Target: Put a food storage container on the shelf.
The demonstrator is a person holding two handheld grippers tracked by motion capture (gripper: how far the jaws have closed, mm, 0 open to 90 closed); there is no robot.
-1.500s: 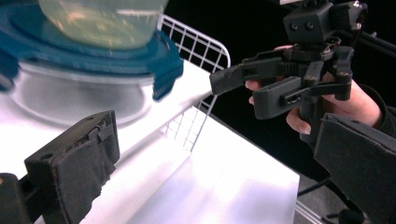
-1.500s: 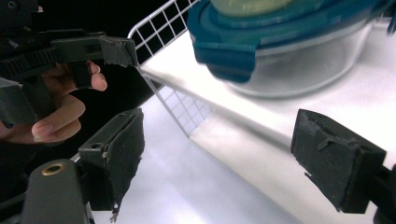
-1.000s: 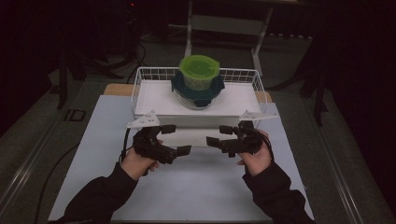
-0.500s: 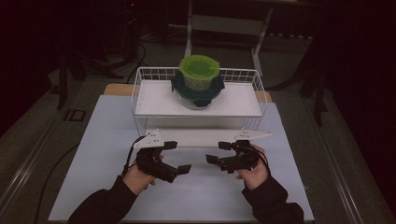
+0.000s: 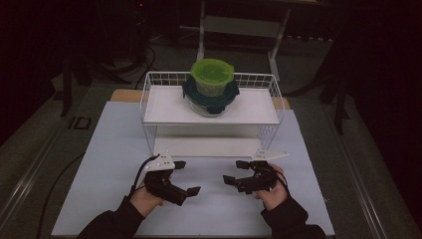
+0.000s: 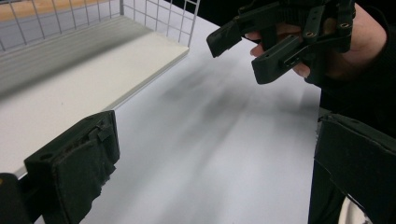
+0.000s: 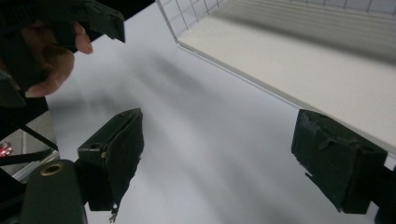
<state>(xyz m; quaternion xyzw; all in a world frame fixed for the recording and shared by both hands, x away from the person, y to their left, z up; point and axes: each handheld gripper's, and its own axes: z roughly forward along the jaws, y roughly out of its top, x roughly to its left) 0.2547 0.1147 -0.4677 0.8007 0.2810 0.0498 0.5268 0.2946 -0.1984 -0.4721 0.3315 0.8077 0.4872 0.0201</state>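
Pale blue table mat (image 5: 114,149) fills frame centre, dark room around. White wire rack (image 5: 149,94) upper centre – green-lidded container (image 5: 212,74) on top shelf. Left gripper (image 5: 186,177) and right gripper (image 5: 234,172) lower centre, facing – jaws apart, nothing held.

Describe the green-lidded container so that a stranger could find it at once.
Start at the white wire shelf rack at the table's far side. On its upper shelf stands a stack: the green-lidded container tops a wider container with a dark teal lid. It is the only bright green thing.
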